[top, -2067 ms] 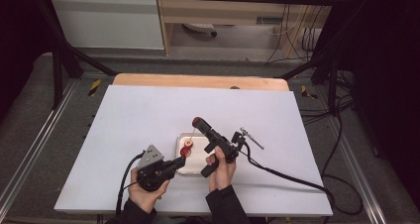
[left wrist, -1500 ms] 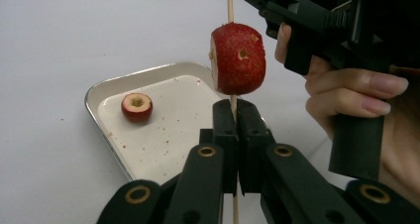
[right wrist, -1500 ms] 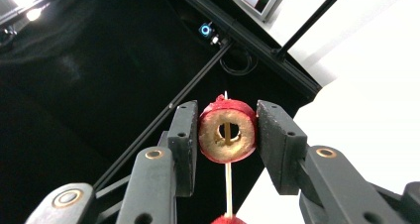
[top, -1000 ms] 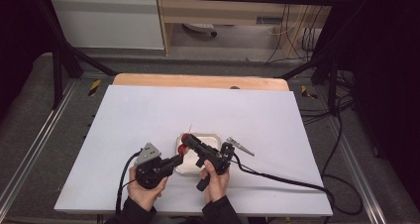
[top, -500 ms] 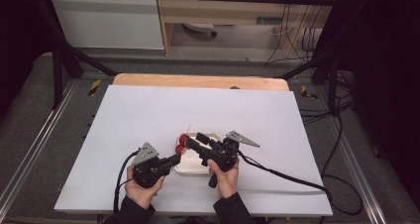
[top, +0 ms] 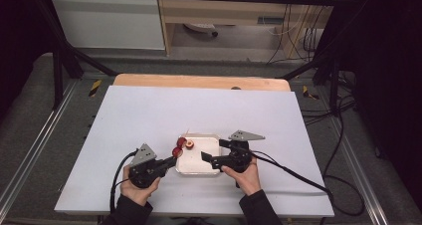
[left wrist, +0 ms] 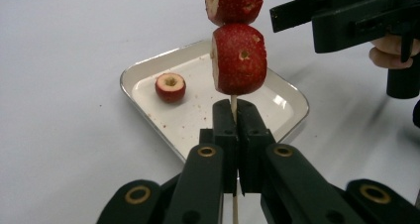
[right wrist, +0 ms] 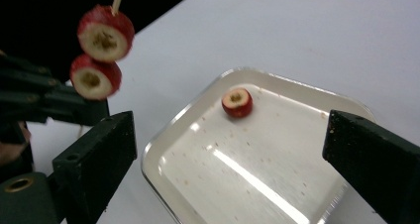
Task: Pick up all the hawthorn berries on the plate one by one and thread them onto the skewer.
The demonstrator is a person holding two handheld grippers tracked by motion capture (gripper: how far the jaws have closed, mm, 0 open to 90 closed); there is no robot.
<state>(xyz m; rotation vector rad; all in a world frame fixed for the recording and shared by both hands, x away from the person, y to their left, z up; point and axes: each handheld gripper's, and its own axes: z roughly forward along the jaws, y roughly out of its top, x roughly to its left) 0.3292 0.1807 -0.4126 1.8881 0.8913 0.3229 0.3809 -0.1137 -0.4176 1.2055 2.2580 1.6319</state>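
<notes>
Your left gripper clamps a skewer with two fruit slices. Your right gripper gapes over the tray; its view shows what may be a cored slice there.

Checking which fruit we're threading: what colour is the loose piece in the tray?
Red skin, pale cored centre; the fruit piece in the tray shows best in the right gripper view.

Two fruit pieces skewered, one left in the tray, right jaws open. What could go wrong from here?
The left gripper pinches only the thin skewer, so it could twist or slip under pushing. The last fruit piece lies loose in the smooth tray and may slide from the right gripper.
</notes>
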